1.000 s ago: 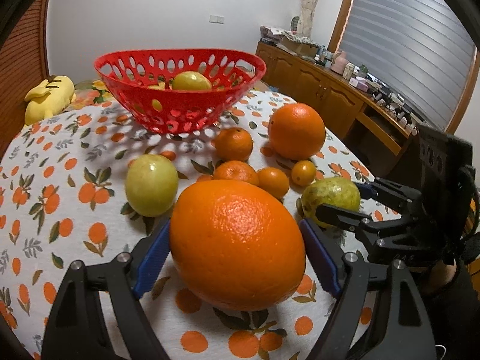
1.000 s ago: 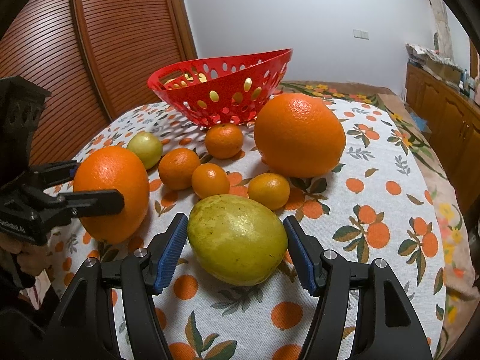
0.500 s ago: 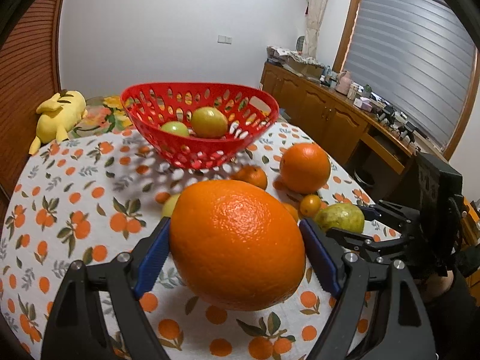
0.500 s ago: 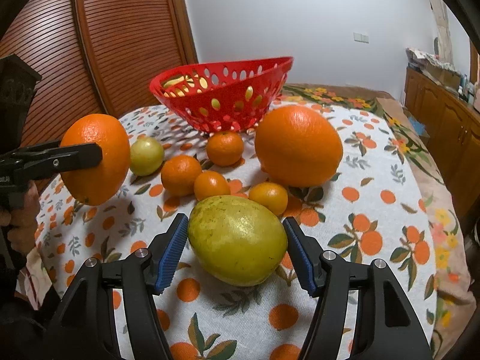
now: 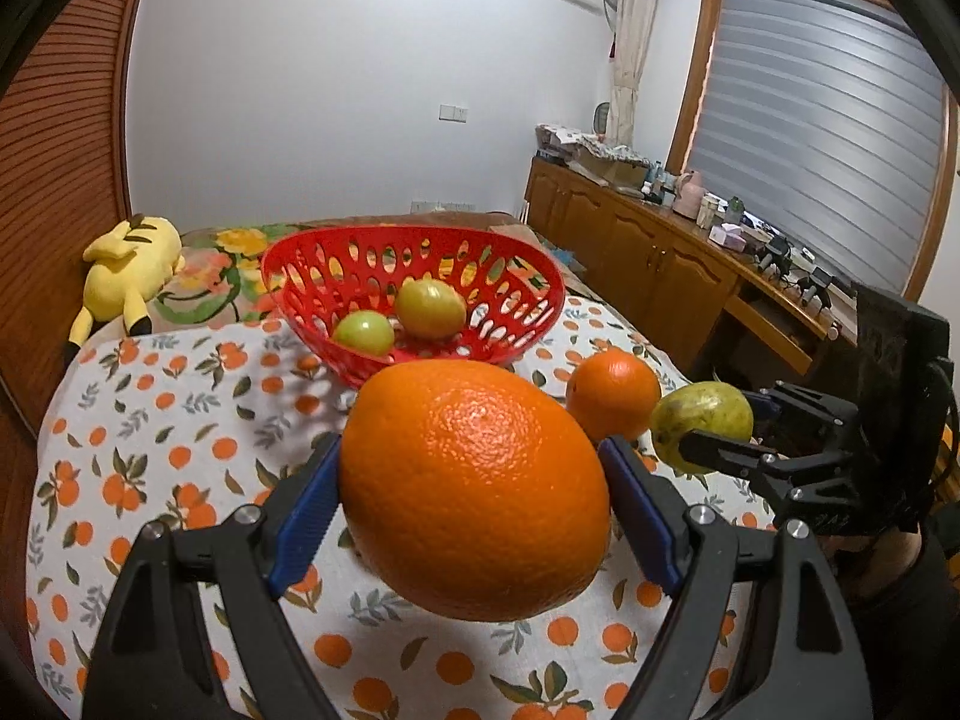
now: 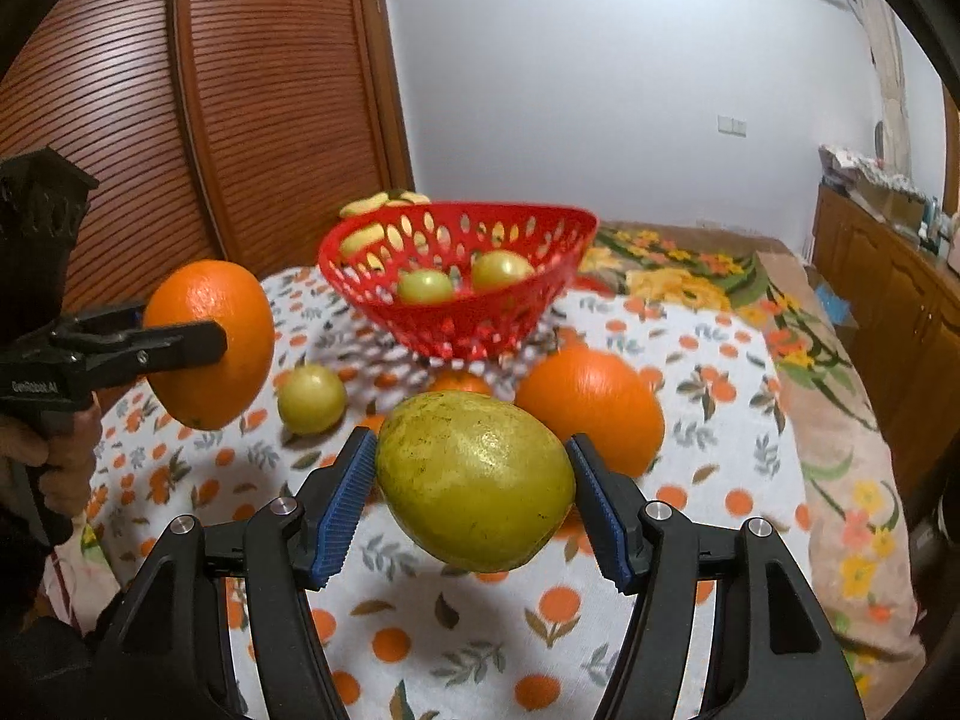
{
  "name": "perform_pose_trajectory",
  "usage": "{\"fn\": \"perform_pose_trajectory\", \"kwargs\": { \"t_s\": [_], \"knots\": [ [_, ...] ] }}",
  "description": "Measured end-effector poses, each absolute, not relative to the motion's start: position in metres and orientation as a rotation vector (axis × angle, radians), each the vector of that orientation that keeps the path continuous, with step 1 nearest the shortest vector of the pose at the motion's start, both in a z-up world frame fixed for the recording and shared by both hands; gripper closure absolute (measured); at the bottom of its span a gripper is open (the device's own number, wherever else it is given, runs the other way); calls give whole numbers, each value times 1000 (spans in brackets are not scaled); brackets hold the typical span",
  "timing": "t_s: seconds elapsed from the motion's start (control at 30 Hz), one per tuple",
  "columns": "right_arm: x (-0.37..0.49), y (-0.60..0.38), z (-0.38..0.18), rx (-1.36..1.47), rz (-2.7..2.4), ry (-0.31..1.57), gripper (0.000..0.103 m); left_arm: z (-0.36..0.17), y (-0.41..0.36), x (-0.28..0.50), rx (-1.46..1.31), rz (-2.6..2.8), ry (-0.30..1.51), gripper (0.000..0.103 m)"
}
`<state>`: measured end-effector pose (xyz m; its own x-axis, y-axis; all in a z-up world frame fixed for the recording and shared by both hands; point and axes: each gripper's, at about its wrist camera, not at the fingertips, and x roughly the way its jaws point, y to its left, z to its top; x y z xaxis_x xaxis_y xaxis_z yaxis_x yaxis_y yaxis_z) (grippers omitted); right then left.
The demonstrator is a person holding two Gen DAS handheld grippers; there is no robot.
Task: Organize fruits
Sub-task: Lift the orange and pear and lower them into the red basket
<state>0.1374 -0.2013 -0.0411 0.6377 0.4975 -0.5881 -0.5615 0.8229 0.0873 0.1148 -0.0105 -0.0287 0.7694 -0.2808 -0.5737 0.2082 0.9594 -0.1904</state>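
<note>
My left gripper (image 5: 474,501) is shut on a large orange (image 5: 474,489) and holds it above the table; the same orange (image 6: 210,342) shows at the left of the right wrist view. A yellow-green mango-like fruit (image 6: 474,480) hangs clamped in my right gripper (image 6: 471,501), also lifted, and appears again (image 5: 702,423) at the right of the left wrist view. Beyond both stands a red perforated basket (image 5: 336,258) with two small green fruits (image 5: 429,309) inside. Another large orange (image 6: 588,408) and a small green fruit (image 6: 312,399) lie on the cloth.
The table wears a white cloth with an orange print (image 5: 150,420). A yellow plush toy (image 5: 129,267) lies at its far left. A wooden sideboard (image 5: 660,264) with clutter runs along the right wall. A slatted wooden door (image 6: 120,150) stands at the left. Small tangerines (image 6: 459,383) sit by the basket.
Both grippers have risen with their fruits, off the tablecloth. The basket's inside now shows, and the loose fruits sit lower and partly hidden behind the held ones.
</note>
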Motion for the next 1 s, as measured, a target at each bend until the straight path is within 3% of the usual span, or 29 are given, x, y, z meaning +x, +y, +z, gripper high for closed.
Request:
{"fn": "perform_pose_trajectory", "kwargs": {
  "t_s": [0.5,1.0],
  "knots": [
    [175,-184,-3,-155,628,568,37,-10,-4,146,-108,-261,609,19],
    [241,-170,-7,-205,653,583,37,-13,-8,221,-76,-263,640,19]
  ]
}}
